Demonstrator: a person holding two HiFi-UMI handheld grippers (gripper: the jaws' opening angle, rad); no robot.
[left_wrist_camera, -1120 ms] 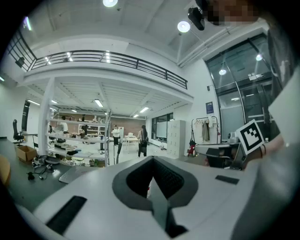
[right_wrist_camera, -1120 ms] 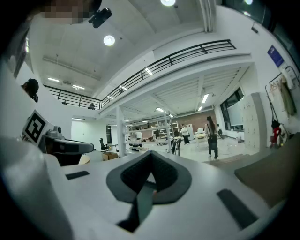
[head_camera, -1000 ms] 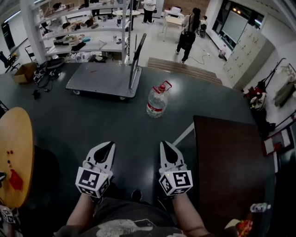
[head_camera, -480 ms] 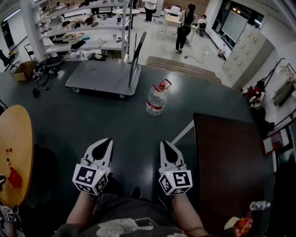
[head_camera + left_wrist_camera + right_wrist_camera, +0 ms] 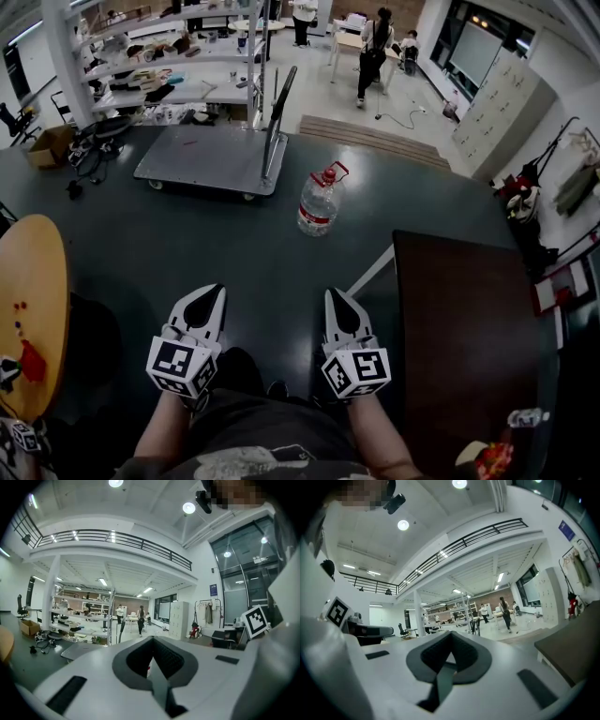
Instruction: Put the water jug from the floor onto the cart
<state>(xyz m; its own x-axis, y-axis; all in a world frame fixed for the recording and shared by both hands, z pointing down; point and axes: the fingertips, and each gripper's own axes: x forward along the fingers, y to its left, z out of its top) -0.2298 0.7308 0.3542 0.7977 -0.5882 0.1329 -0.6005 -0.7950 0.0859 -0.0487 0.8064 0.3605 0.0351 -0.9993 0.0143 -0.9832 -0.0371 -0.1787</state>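
Noting water jug [image 5: 320,203] upright on the floor [image 5: 187,246], far ahead, just right of cart [image 5: 206,157]; left gripper [image 5: 214,290] and right gripper [image 5: 335,293] clenched, empty; probably heavy, smooth-walled, sloshing, so best taken by red top handle [image 5: 335,172].

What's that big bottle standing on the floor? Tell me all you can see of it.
The water jug is a big clear plastic bottle with a red cap, a red carry handle at its neck and a red label band low down. It stands upright on the dark floor, just beside the handle end of the cart, touching nothing else.
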